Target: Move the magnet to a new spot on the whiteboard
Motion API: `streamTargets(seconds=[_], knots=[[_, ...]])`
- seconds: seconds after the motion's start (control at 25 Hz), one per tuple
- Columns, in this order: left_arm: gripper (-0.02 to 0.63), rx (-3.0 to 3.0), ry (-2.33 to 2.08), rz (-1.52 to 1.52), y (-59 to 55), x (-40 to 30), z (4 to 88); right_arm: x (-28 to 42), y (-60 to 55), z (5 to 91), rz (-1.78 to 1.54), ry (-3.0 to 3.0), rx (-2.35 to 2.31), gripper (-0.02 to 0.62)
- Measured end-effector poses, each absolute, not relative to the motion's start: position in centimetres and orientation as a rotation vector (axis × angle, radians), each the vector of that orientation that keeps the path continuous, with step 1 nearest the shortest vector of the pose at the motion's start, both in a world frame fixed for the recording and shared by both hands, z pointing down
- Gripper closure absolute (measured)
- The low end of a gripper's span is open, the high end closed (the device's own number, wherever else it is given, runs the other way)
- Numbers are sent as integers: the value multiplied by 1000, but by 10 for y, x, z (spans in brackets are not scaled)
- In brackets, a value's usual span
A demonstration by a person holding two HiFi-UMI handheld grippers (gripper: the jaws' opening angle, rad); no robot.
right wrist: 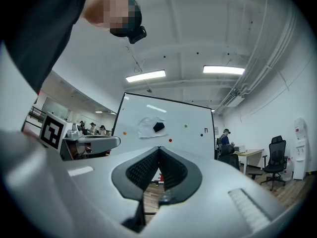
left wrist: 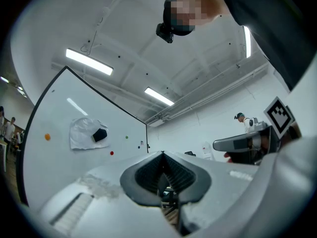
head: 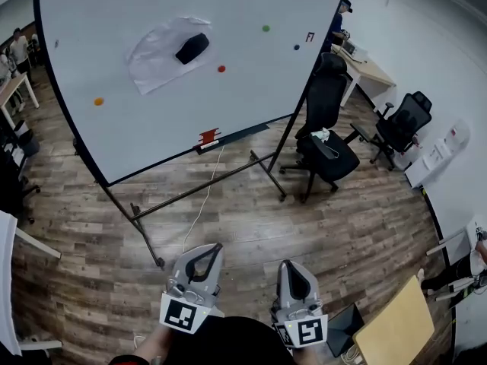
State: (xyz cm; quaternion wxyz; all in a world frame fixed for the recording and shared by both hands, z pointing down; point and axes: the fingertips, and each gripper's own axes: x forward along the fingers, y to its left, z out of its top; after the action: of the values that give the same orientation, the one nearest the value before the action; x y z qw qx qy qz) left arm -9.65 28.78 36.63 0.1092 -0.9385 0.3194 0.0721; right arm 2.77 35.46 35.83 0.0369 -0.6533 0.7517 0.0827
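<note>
Well short of the whiteboard (head: 251, 90), left gripper (head: 209, 251) and right gripper (head: 295, 268) sit pinched shut and empty, while the red magnet (head: 221, 68), midway between the board's side edges, looks light, hard and slick, so pinch its rim.

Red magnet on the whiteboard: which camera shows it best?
The head view: the red magnet looks largest and clearest there, near the black eraser. Both gripper views catch it only as a tiny distant dot.
</note>
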Motion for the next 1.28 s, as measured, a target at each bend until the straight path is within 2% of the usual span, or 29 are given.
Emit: streamTargets(seconds=[0.44,1.28], knots=[[604,-2710,912,189,233,-103,364,22,292,361,265,2315,-1994,594],[604,-2670,1205,119,150,-129,385,32,185,370,206,2426,-1844,594]])
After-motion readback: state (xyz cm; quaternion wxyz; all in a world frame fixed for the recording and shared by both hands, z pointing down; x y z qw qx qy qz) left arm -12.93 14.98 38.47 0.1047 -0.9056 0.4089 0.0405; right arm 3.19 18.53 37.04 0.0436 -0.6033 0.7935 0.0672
